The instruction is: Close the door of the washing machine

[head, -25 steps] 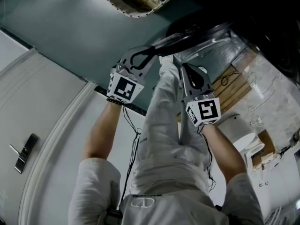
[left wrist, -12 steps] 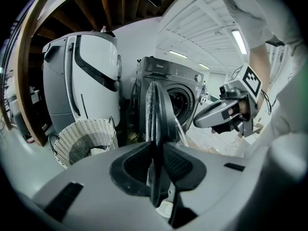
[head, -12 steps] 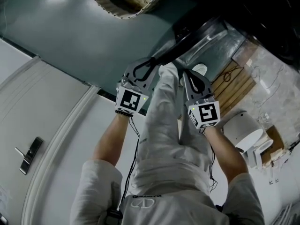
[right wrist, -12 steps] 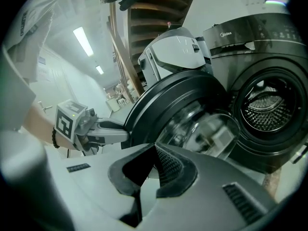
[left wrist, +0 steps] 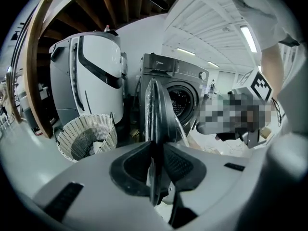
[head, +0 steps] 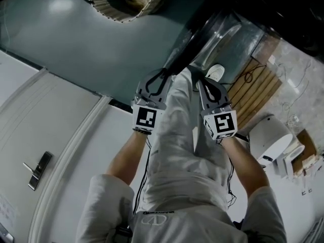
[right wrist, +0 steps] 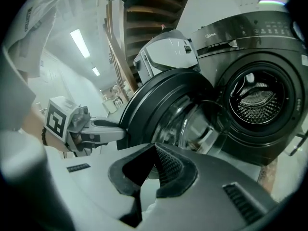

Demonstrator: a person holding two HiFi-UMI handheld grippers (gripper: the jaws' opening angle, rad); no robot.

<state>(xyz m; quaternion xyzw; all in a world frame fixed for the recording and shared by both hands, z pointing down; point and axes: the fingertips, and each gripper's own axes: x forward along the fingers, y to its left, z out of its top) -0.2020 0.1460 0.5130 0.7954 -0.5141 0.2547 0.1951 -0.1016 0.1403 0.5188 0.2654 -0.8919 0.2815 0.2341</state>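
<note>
In the jaws of the left tool (left wrist: 155,159), the door (right wrist: 159,100) edge is pinched, well ajar from the washing machine (right wrist: 269,37); the right tool (right wrist: 154,154) is pressed together, empty. Closing remains.

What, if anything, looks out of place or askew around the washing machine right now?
Only the door of the washing machine: it hangs open, swung clear of the drum, with the left gripper clamped on its rim. The wicker basket stands upright; nothing looks spilled or damaged.
</note>
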